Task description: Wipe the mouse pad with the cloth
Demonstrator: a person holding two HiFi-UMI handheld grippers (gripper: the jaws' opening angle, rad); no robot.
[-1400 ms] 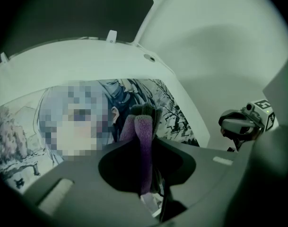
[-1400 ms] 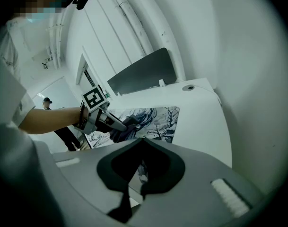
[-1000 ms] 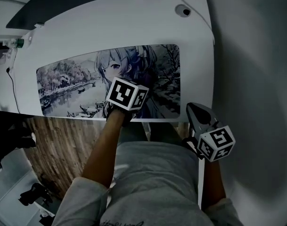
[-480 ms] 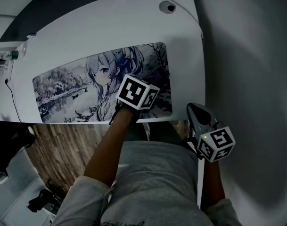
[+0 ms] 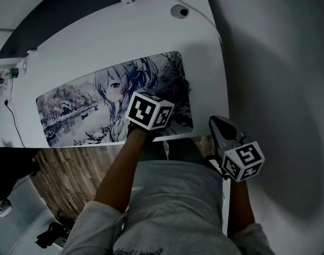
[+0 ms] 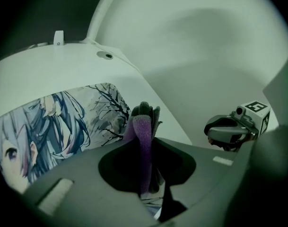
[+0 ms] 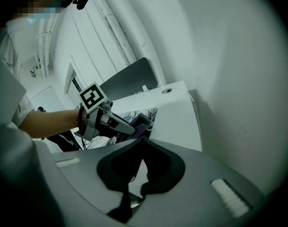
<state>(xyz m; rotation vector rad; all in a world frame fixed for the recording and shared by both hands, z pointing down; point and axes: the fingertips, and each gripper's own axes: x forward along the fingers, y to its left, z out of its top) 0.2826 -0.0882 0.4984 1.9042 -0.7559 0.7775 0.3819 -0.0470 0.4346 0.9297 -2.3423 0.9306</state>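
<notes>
Sweeping rightward, left fingers (image 6: 87,174) clamped on the cloth (image 6: 144,136) leave only the mouse pad (image 5: 76,105) edge beyond them; right fingers (image 7: 191,183) together, empty.

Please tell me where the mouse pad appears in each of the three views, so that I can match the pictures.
Head view: the mouse pad lies across the middle of the white desk.
Left gripper view: it fills the left side, beyond the jaws shut on the cloth.
Right gripper view: only a small strip shows, behind the left gripper.
Shared landmark: the round hole near the desk's far right corner.
</notes>
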